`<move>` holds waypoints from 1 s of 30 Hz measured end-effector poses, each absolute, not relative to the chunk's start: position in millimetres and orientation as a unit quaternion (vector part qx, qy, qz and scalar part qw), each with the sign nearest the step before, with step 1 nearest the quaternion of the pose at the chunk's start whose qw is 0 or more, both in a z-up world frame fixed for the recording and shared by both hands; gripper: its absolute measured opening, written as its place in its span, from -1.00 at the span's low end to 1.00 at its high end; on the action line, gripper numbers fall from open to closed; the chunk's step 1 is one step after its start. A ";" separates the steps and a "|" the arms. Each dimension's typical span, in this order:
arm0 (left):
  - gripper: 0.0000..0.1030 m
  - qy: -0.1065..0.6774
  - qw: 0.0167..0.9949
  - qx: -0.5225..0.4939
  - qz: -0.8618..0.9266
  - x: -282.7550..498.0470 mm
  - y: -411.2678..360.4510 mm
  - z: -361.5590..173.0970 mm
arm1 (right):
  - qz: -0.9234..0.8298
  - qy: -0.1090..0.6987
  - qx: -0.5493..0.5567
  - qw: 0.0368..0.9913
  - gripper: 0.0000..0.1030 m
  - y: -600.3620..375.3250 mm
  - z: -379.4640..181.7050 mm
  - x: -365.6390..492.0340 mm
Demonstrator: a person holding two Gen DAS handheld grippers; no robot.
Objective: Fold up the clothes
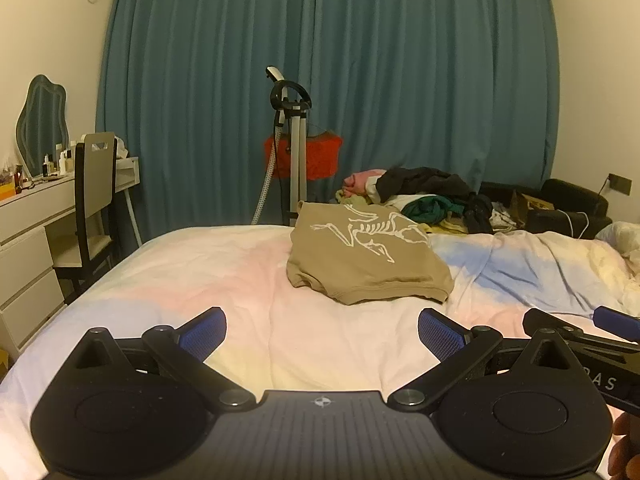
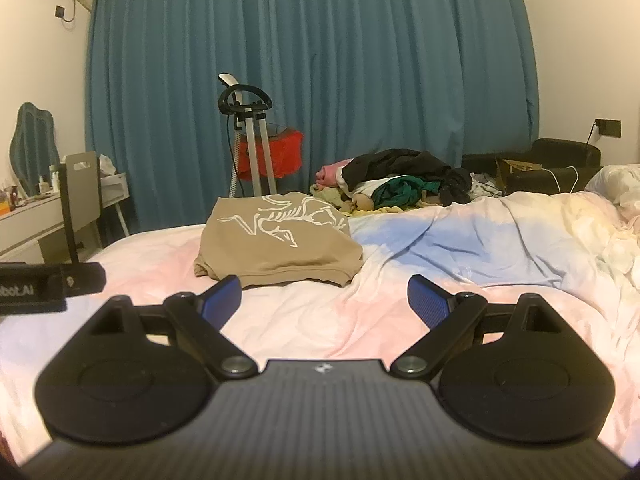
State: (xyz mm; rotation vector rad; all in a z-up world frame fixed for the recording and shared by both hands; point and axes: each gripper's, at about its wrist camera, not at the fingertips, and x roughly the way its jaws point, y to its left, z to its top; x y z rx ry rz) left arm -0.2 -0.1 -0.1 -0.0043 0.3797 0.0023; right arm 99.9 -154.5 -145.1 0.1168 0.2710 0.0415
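Both grippers empty, held low over the bed [image 1: 240, 264], side by side. Left gripper [image 1: 322, 332]: blue pads wide apart, nothing btwn them. Right gripper [image 2: 324, 300]: same, pads spread wide, nothing held. In the left view you can see the right gripper's body poking in at the right edge.

Tan sweatshirt [image 1: 364, 256] w/ white skeleton print sits ahead of you on the bed, already bundled into a rough rectangle, print facing up. Ribbed hem edge [image 2: 280, 274] faces you, looks a bit lumpy at the near left corner. Prob done or near done; judge it may need a tidy only.

Behind it, far side of bed: unfolded clothes pile [image 1: 424, 196], black, green, pink, pale yellow pieces tangled together. Likely the next source of work.

Handling: all soft fabric, light, floppy, no stiffness. Sweatshirt is thicker knit, so it holds a crease ok but layers slide over each other. Pinch through all layers at hem corners if you move it, else the top layer peels off and the fold opens. For pile items, grab one edge only, e.g. a collar or hem, lift clear so it untangles; can't tell which piece lies on top of which. Duvet cover underneath is wrinkly too, so go shallow or you'll pinch bedding along w/ the garment.
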 end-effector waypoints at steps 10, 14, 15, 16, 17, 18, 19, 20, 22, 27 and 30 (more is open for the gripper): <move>0.99 0.179 0.984 0.009 0.002 -5.0 -8.4 -2.1 | 0.021 0.129 0.043 0.990 0.78 -149.8 -148.9 98.7; 0.99 0.180 0.984 0.006 -0.001 -3.7 -4.3 -1.3 | 0.021 0.129 0.043 0.991 0.78 -149.5 -148.5 97.8; 0.99 0.180 0.984 0.005 -0.001 -3.4 -3.8 -1.2 | 0.021 0.129 0.043 0.990 0.78 -149.8 -148.6 98.4; 0.99 0.180 0.984 0.004 -0.001 -3.1 -3.4 -1.2 | 0.021 0.130 0.043 0.990 0.78 -149.5 -148.5 98.5; 0.99 0.180 0.984 0.006 0.000 -3.1 -3.4 -1.1 | 0.021 0.130 0.044 0.990 0.78 -149.5 -148.4 98.7; 0.99 0.179 0.984 0.007 0.001 -3.2 -3.6 -1.1 | 0.021 0.130 0.045 0.990 0.78 -150.4 -148.0 98.9; 0.99 0.179 0.984 0.006 0.000 -2.8 -3.2 -1.3 | 0.021 0.130 0.045 0.990 0.78 -151.0 -147.8 99.0; 0.99 0.180 0.984 0.004 -0.001 -2.3 -3.4 -2.1 | 0.021 0.130 0.045 0.990 0.78 -151.1 -147.9 99.1; 0.99 0.182 0.983 -0.001 -0.003 -2.3 -3.2 -3.3 | 0.020 0.131 0.045 0.990 0.78 -151.5 -148.0 99.3; 0.99 0.182 0.983 0.000 0.004 -0.2 -3.2 -4.5 | 0.019 0.131 0.043 0.990 0.78 -150.8 -148.1 100.1; 0.99 0.178 0.984 0.004 0.008 -2.6 -4.2 -3.6 | 0.019 0.130 0.042 0.991 0.78 -149.3 -148.1 100.2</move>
